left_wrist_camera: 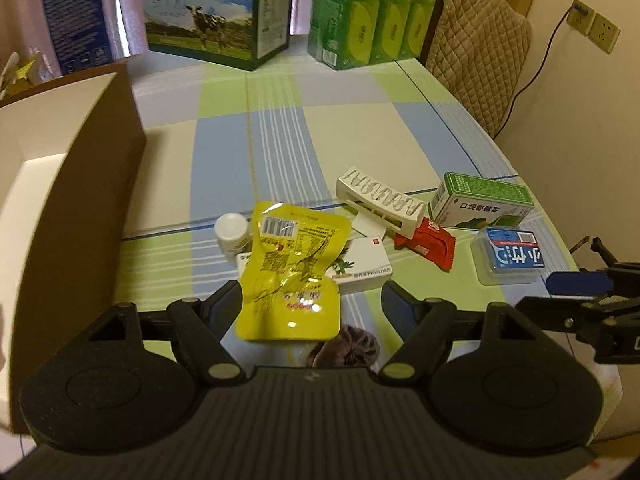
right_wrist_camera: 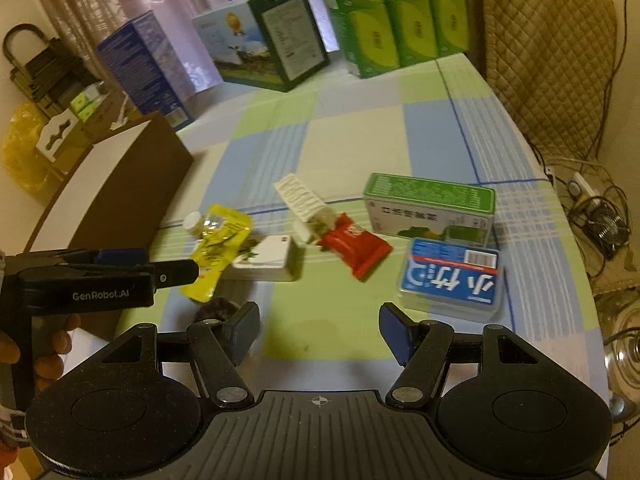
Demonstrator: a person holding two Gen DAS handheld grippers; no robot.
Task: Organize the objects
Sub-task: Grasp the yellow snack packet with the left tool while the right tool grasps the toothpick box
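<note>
My left gripper (left_wrist_camera: 312, 308) is wide open w/ the crinkly yellow foil snack pouch (left_wrist_camera: 290, 276) between its fingers, not pinched yet; pouch lies near the table's (left_wrist_camera: 248, 144) front edge, half on a white carton (left_wrist_camera: 366, 266). Looks light, floppy, slick — I'd pinch the flat seam edge. Right gripper (right_wrist_camera: 320, 330) open too, empty.

- One flat yellow foil snack pouch (left_wrist_camera: 290, 276) is lying on the table.
- One small white plastic bottle (left_wrist_camera: 231, 233) is standing beside it.
- One red crinkled wrapper (right_wrist_camera: 354, 246) is lying there.
- Two cardboard medicine boxes are showing: a white one (left_wrist_camera: 366, 266) and a green-and-white one (right_wrist_camera: 430, 206).
- One clear plastic case with a blue label (right_wrist_camera: 452, 276) is lying there.
- One white slotted plastic rack (left_wrist_camera: 380, 200) is lying there.
- One dark purple fuzzy scrunchie (left_wrist_camera: 346, 350) is lying there.
</note>
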